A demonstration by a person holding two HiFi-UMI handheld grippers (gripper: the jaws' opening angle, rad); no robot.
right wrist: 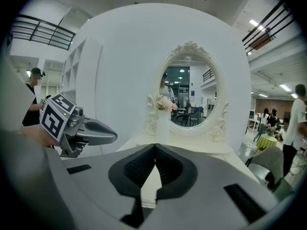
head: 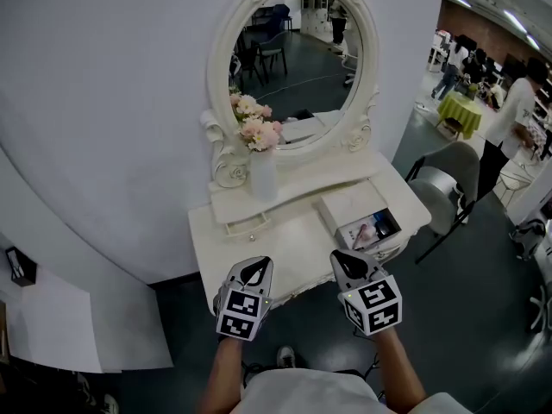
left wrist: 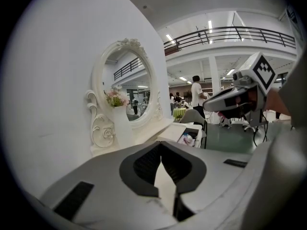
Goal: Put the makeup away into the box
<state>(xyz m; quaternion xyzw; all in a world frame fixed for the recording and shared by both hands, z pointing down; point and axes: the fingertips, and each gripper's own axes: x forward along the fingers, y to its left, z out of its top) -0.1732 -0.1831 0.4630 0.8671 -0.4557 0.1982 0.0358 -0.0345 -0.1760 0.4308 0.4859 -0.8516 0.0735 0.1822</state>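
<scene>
Head view of a white dressing table (head: 259, 253) against a curved white wall.

**Surroundings.** An oval mirror (head: 297, 59) in a carved white frame stands at the far edge. Just left of it is a white vase (head: 261, 178) of pink flowers (head: 257, 128), on a raised shelf with a small knobbed drawer (head: 248, 225) beneath. A grey chair (head: 448, 188) stands on the floor to the right of the table. People stand far off at the right, too small to detail.

**Containers.** The box (head: 345, 203) sits on the right part of the tabletop, its near section open. The makeup (head: 369, 230) lies inside as small pink and dark items that cannot be told apart. Bare tabletop lies between the box and the near edge.

**Grippers.** The left gripper (head: 256, 266) and the right gripper (head: 342, 257) hover side by side over the near edge, apart from each other. The right one is just near of the box, not touching it. In its own view, the jaws of each are pressed together at the tips, with nothing between them.
</scene>
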